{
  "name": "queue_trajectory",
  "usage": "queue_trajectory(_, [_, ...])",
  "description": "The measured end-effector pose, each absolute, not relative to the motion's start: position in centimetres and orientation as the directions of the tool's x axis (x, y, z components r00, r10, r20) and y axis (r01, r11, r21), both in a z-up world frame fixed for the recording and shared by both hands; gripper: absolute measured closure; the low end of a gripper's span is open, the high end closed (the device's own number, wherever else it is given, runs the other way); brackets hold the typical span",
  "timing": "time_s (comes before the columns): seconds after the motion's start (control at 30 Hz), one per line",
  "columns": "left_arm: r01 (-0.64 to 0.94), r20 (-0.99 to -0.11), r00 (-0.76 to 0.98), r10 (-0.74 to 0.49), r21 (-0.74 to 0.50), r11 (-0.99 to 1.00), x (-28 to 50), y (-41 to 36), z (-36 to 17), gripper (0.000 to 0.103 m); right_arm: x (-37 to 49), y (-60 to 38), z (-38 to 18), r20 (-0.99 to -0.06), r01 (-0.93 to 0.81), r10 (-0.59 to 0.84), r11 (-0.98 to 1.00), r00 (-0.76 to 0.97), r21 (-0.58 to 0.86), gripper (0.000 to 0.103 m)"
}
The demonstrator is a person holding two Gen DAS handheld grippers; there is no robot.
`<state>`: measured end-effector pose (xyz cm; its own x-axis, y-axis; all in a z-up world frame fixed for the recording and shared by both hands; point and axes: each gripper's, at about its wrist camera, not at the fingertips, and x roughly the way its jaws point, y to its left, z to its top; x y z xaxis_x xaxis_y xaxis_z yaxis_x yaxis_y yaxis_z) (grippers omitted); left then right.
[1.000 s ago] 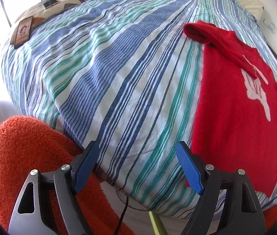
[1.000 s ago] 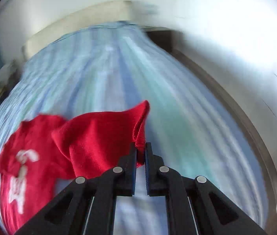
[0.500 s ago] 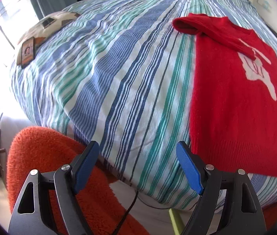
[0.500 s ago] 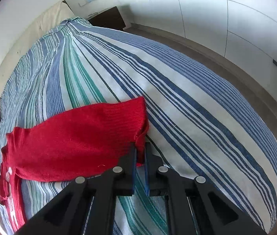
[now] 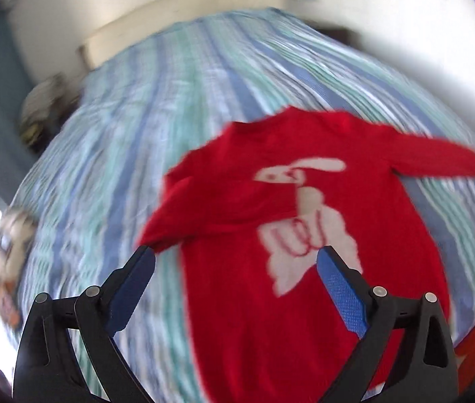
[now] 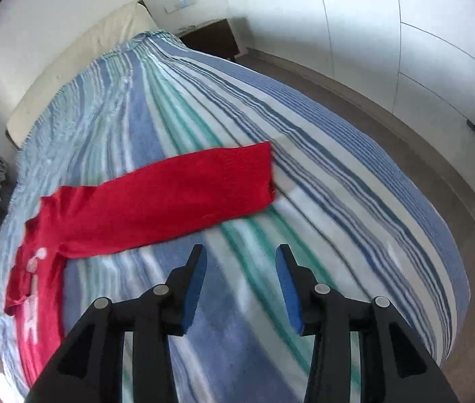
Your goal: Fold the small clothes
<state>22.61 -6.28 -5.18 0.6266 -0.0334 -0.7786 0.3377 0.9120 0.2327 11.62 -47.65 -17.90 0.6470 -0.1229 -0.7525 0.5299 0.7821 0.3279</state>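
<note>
Left wrist view, blurred: the left gripper (image 5: 234,258) has its fingers spread wide and holds nothing, hanging over the red sweater (image 5: 291,235) (a white figure on its chest) that lies flat on the striped bedspread (image 5: 170,100). One sleeve is folded across the chest; the other sleeve (image 6: 176,198) stretches out straight. Seen from the right wrist, the right gripper (image 6: 240,258) is also spread and empty, just short of that sleeve and apart from it.

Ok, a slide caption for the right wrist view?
Open right tool above the red knit sweater's outstretched sleeve on the striped bedspread.
</note>
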Motion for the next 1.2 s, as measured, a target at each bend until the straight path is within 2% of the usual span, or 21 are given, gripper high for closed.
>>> queue_trajectory(0.03, [0.406, -0.810, 0.585, -0.051, 0.238, 0.882, 24.6, -8.0, -7.4, 0.007, 10.8, -46.6, -17.4, -0.736, 0.507, -0.107, 0.790, 0.669, 0.346, 0.055])
queue_trajectory(0.07, [0.452, -0.836, 0.546, -0.057, 0.237, 0.860, 26.1, -9.2, -9.2, 0.014, 9.9, -45.4, -17.0, -0.721, 0.483, -0.091, 0.798, 0.687, 0.359, 0.052])
queue_trajectory(0.13, [0.485, -0.861, 0.508, -0.004, 0.282, 0.828, 28.6, -11.0, -12.6, 0.027, 8.2, -42.9, -16.6, -0.694, 0.443, -0.072, 0.815, 0.717, 0.373, 0.051])
queue_trajectory(0.23, [0.481, -0.878, 0.477, 0.042, 0.301, 0.824, 31.3, -11.8, -15.7, 0.028, 6.7, -40.1, -16.4, -0.668, 0.410, -0.085, 0.844, 0.739, 0.346, 0.051])
queue_trajectory(0.3, [0.453, -0.884, 0.466, 0.039, 0.276, 0.848, 32.7, -11.4, -16.7, 0.040, 6.9, -39.1, -16.1, -0.651, 0.389, -0.086, 0.858, 0.754, 0.337, 0.051])
queue_trajectory(0.33, [0.442, -0.892, 0.451, 0.019, 0.242, 0.864, 33.2, -11.0, -17.0, 0.065, 7.2, -38.8, -16.1, -0.650, 0.378, -0.082, 0.865, 0.756, 0.329, 0.051])
queue_trajectory(0.37, [0.426, -0.901, 0.434, 0.010, 0.214, 0.879, 33.5, -10.6, -17.0, 0.100, 7.4, -38.7, -16.3, -0.655, 0.376, -0.083, 0.869, 0.751, 0.321, 0.051])
queue_trajectory(0.47, [0.330, -0.878, 0.476, -0.053, 0.122, 0.936, 33.8, -7.8, -14.6, 0.100, 7.8, -38.8, -16.9, -0.675, 0.381, -0.078, 0.870, 0.734, 0.313, 0.051])
queue_trajectory(0.57, [0.113, -0.821, 0.568, -0.055, 0.012, 0.993, 34.0, -0.1, -10.5, 0.100, 7.8, -38.8, -17.1, -0.678, 0.390, -0.090, 0.869, 0.730, 0.305, 0.051])
queue_trajectory(0.67, [-0.212, -0.795, 0.596, 0.113, -0.021, 0.977, 33.8, 11.2, -8.3, 0.100, 7.8, -38.7, -17.1, -0.674, 0.390, -0.097, 0.871, 0.733, 0.299, 0.051])
queue_trajectory(0.77, [-0.474, -0.797, 0.507, 0.328, 0.060, 0.879, 32.4, 20.6, -8.7, 0.101, 8.1, -38.7, -17.4, -0.683, 0.395, -0.100, 0.871, 0.724, 0.291, 0.051])
queue_trajectory(0.83, [-0.571, -0.795, 0.430, 0.427, 0.127, 0.811, 31.4, 24.8, -9.7, 0.101, 8.3, -38.4, -17.5, -0.691, 0.398, -0.104, 0.873, 0.716, 0.281, 0.051])
queue_trajectory(0.97, [-0.607, -0.800, 0.338, 0.495, 0.217, 0.765, 30.4, 28.1, -12.7, 0.101, 8.6, -37.8, -17.6, -0.699, 0.395, -0.124, 0.886, 0.704, 0.241, 0.051])
queue_trajectory(1.2, [-0.609, -0.859, 0.253, 0.446, 0.217, 0.763, 30.3, 28.3, -18.2, 0.101, 9.3, -37.2, -18.1, -0.723, 0.411, -0.156, 0.891, 0.673, 0.191, 0.051])
